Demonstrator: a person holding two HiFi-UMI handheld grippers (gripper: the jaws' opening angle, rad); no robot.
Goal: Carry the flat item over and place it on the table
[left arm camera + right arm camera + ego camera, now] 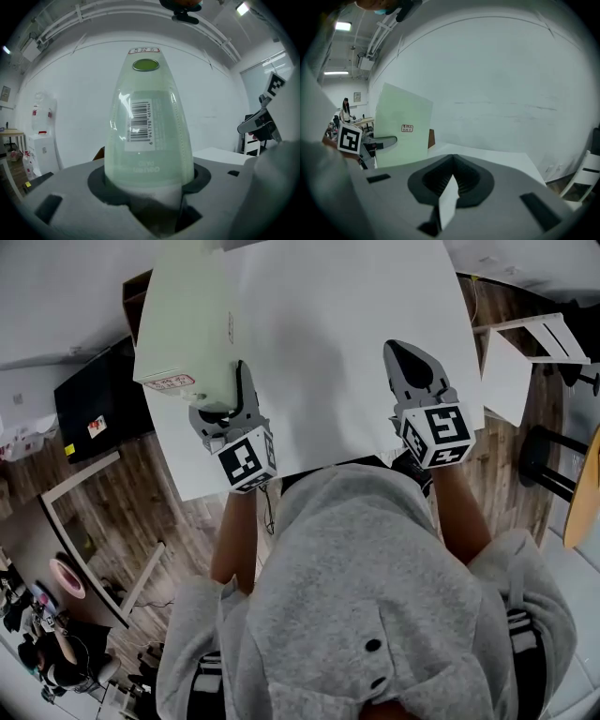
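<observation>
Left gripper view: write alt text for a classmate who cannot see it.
A pale green translucent flat pack with a barcode label stands clamped between the left gripper's grey fingers, against a white wall.

Wooden floor [192, 526], white chair [553, 338], black stool [544, 454]
</observation>
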